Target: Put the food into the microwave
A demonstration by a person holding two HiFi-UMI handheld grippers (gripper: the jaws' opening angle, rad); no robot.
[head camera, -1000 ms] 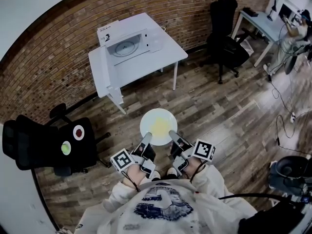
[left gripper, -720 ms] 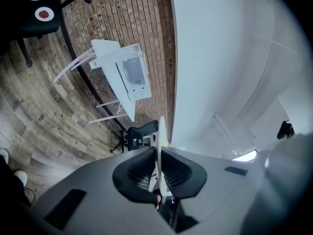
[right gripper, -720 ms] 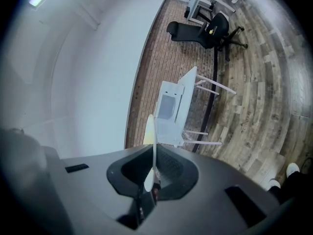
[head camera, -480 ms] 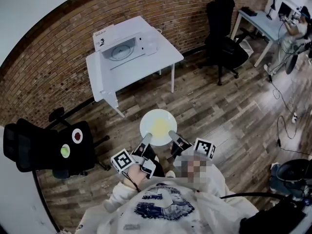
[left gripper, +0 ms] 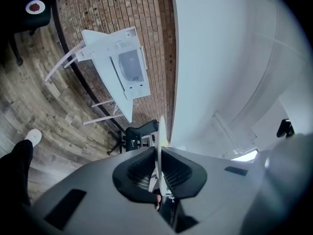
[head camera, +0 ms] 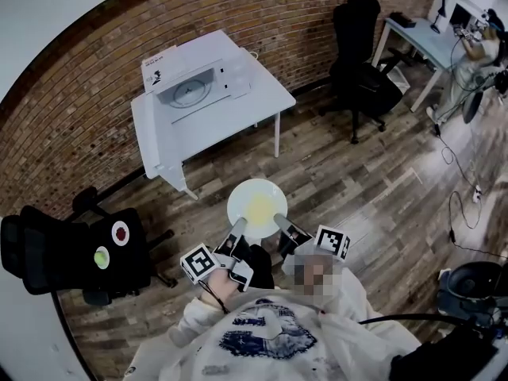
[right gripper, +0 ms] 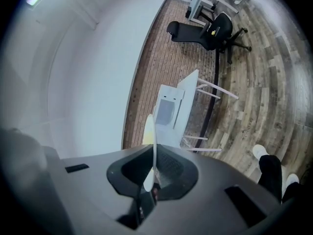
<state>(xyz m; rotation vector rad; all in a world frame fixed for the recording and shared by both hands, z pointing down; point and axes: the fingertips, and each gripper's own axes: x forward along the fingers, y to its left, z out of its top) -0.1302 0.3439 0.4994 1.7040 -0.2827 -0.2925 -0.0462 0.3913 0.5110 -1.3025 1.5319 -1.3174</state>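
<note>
Shifted since 1 s ago: black chair point(head camera: 71, 252) at far left has slid further left in the head view, and the white surface point(head camera: 262, 94) with the microwave point(head camera: 194, 86) on it now sits further up-left. The plate point(head camera: 240, 199) holds the same spot in frame. Microwave front is open, round turntable visible. Left tongs point(head camera: 240, 225) are clamped on the plate's near-left rim; the left gripper view shows the rim edge-on, pinched between the jaws. Yellow food point(head camera: 260, 207) sits mid-plate, held over the wood floor point(head camera: 357, 173), well apart from the microwave. Right tongs point(head camera: 280, 218) likewise pinch the near-right rim, jaws closed onto it.
</note>
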